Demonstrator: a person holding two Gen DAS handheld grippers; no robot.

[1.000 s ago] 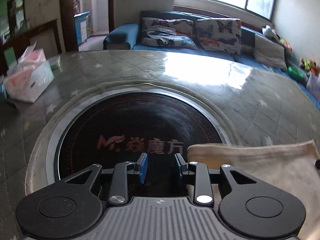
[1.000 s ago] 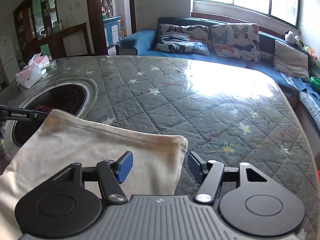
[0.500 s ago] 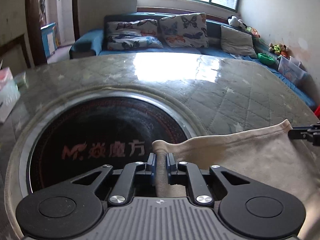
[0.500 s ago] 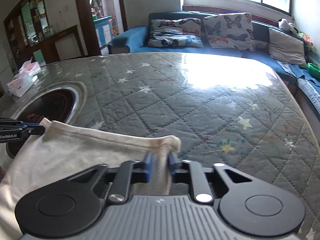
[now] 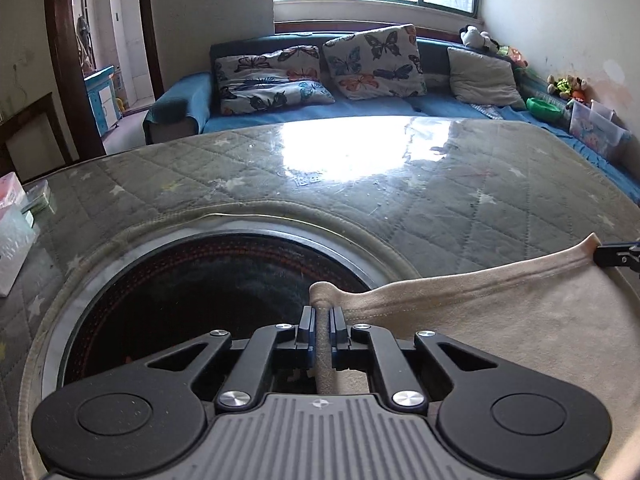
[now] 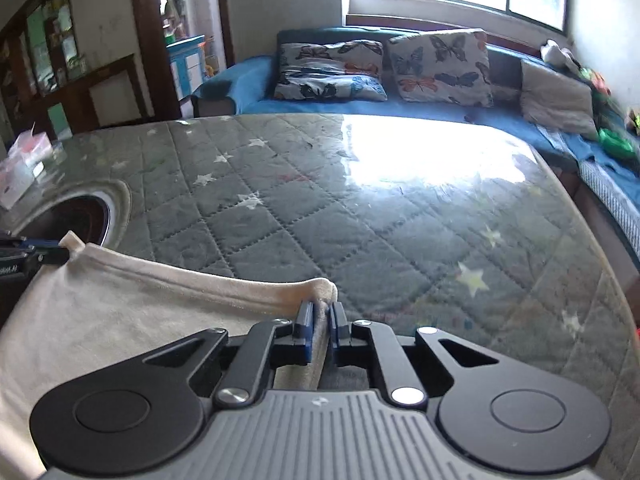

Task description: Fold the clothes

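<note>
A cream cloth (image 5: 500, 320) lies on the table, its far hem stretched taut between my two grippers. My left gripper (image 5: 322, 320) pinches the hem's left corner over the dark round inset. The jaws are easing open a little, but the pads still press on the fabric bunched between them. My right gripper (image 6: 321, 316) is shut on the hem's right corner, where the cloth (image 6: 120, 312) folds up over the pads. Each view shows the other gripper's tips at the hem's far end, the right gripper (image 5: 616, 254) and the left gripper (image 6: 36, 254).
The table (image 5: 440, 184) has a grey quilted cover under glossy glass. A round dark hotplate inset (image 5: 200, 280) sits under the cloth's left end. Tissue packs (image 5: 12, 232) stand at the left edge. A blue sofa (image 5: 320, 112) with butterfly pillows runs behind the table.
Both grippers went from open to shut, each on a far corner of the cloth. The hem now hangs raised and stretched between them, and both views have shifted.
</note>
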